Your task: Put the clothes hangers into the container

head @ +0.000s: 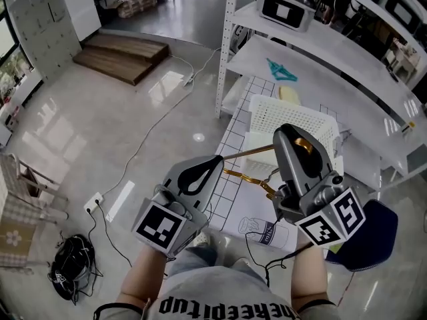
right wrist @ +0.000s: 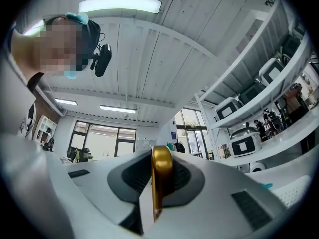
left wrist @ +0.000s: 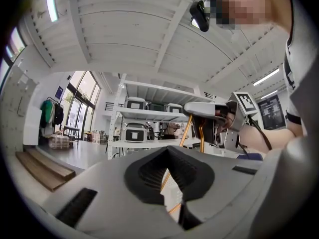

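A gold metal clothes hanger point(head: 248, 153) hangs in the air between my two grippers, above the table. My left gripper point(head: 218, 160) is shut on the end of its thin bar, and that bar point(left wrist: 185, 133) runs up from the jaws in the left gripper view. My right gripper point(head: 301, 142) is shut on the hanger's gold hook point(right wrist: 161, 173), which stands edge-on between the pads. The white perforated basket point(head: 293, 122) sits on the table just beyond both grippers. A teal hanger point(head: 281, 71) lies on the lower shelf behind it.
A white shelving rack point(head: 320, 52) with rice cookers point(head: 287, 7) stands behind the table. The table has a wire-grid top point(head: 233, 185) with a printed sheet point(head: 263, 229) on it. A blue chair point(head: 370, 235) is at the right, and a black backpack point(head: 72, 269) lies on the floor at the left.
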Available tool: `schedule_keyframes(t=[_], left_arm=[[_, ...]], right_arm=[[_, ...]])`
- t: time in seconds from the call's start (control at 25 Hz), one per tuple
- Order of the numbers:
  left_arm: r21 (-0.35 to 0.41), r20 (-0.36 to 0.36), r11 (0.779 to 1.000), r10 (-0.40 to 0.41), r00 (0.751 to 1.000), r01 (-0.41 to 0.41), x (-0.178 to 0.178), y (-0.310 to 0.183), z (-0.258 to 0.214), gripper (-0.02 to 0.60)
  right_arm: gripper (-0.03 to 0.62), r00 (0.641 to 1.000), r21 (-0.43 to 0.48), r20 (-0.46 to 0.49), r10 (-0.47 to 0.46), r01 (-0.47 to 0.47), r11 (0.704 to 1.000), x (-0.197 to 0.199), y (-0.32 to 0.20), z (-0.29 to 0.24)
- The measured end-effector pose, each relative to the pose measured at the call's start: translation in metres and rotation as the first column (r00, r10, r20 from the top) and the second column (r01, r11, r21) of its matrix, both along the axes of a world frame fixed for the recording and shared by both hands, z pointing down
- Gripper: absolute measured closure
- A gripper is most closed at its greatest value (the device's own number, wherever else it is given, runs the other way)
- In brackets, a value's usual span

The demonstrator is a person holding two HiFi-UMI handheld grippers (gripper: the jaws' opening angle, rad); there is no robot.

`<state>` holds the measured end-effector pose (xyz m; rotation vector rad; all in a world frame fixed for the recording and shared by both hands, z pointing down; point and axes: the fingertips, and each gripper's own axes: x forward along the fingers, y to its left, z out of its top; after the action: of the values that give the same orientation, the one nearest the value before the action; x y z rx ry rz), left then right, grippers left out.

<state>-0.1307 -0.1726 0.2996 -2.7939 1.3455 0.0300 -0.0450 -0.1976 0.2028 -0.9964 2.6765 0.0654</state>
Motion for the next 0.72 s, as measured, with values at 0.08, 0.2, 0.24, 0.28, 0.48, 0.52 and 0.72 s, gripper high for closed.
schedule_keyframes(t=[0.08,0.2,0.24,0.28,0.48,0.52,0.72], left_arm=[[-0.009,-0.004,1.000,0.001,1.000,-0.001,-0.005,-0.004,0.000,0.569],[0.021,-0.021,1.000,0.003,1.000,-0.003,-0.011,-0.014,-0.004,0.569],[0.039,-0.026,0.999,0.005,1.000,-0.004,-0.012,-0.017,-0.005,0.569],[0.045,-0.028,0.999,0.008,1.000,-0.007,-0.012,-0.020,-0.007,0.569],[0.038,-0.042,0.999,0.026,0.999,-0.024,-0.010,-0.028,-0.011,0.569],[0.038,-0.044,0.999,0.028,0.999,-0.027,-0.009,-0.030,-0.012,0.569],[0.043,-0.052,0.998,0.047,0.998,-0.045,-0.003,-0.036,-0.016,0.569]], right_arm=[[0.536,1.000,0.001,0.005,0.003,-0.003,1.000,-0.005,-0.006,-0.006],[0.536,1.000,0.006,0.019,0.009,-0.009,1.000,-0.007,-0.015,-0.020],[0.536,1.000,0.009,0.024,0.011,-0.012,1.000,-0.006,-0.018,-0.025],[0.536,0.999,0.014,0.029,0.015,-0.015,1.000,-0.004,-0.020,-0.031],[0.536,0.999,0.067,0.032,0.040,-0.042,0.997,0.008,-0.025,-0.066],[0.536,0.998,0.082,0.028,0.048,-0.050,0.995,0.011,-0.026,-0.072],[0.536,0.994,0.135,0.018,0.107,-0.108,0.985,0.032,-0.027,-0.094]])
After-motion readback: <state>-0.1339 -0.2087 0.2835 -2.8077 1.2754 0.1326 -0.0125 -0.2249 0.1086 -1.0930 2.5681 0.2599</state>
